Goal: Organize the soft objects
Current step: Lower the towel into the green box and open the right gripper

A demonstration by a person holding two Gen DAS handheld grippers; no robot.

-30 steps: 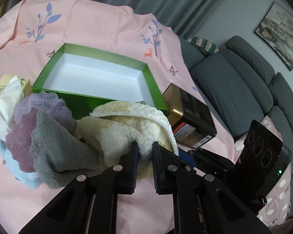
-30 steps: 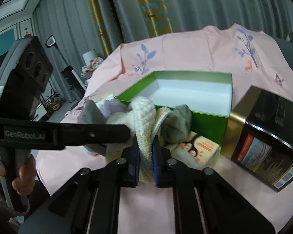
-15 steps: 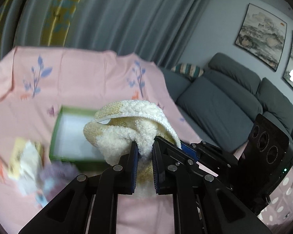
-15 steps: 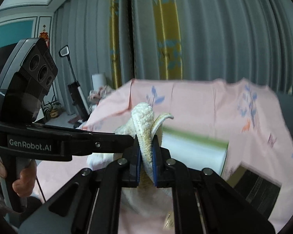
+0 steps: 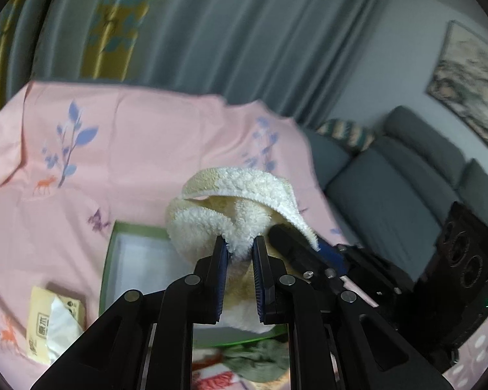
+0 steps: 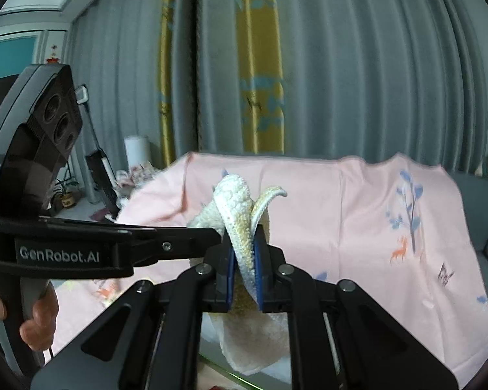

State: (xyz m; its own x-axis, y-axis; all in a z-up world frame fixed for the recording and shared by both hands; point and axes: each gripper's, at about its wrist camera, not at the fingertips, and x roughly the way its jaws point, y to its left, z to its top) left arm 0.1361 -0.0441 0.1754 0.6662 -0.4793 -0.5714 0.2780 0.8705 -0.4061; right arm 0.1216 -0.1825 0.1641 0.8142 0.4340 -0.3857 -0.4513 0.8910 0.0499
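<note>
A fluffy cream-and-white towel (image 5: 231, 208) hangs in the air over the white inside of a green box (image 5: 109, 266). My left gripper (image 5: 239, 247) is shut on one fold of it. From the right, my right gripper (image 5: 296, 243) pinches the same towel. In the right wrist view the towel (image 6: 237, 214) stands up between the pads of my right gripper (image 6: 244, 247), whose jaws are just starting to open, while the left gripper (image 6: 211, 234) comes in from the left, held by a hand (image 6: 39, 321).
A pink printed cloth (image 5: 130, 149) covers the table. A tissue pack (image 5: 53, 318) lies left of the box, and a grey-green cloth (image 5: 260, 357) lies in front of it. A grey sofa (image 5: 406, 178) stands to the right, with curtains (image 6: 276, 81) behind.
Both grippers have lifted the towel off the pile of cloths and carried it up and over the green box. The pile and the dark tin have dropped out of view.
</note>
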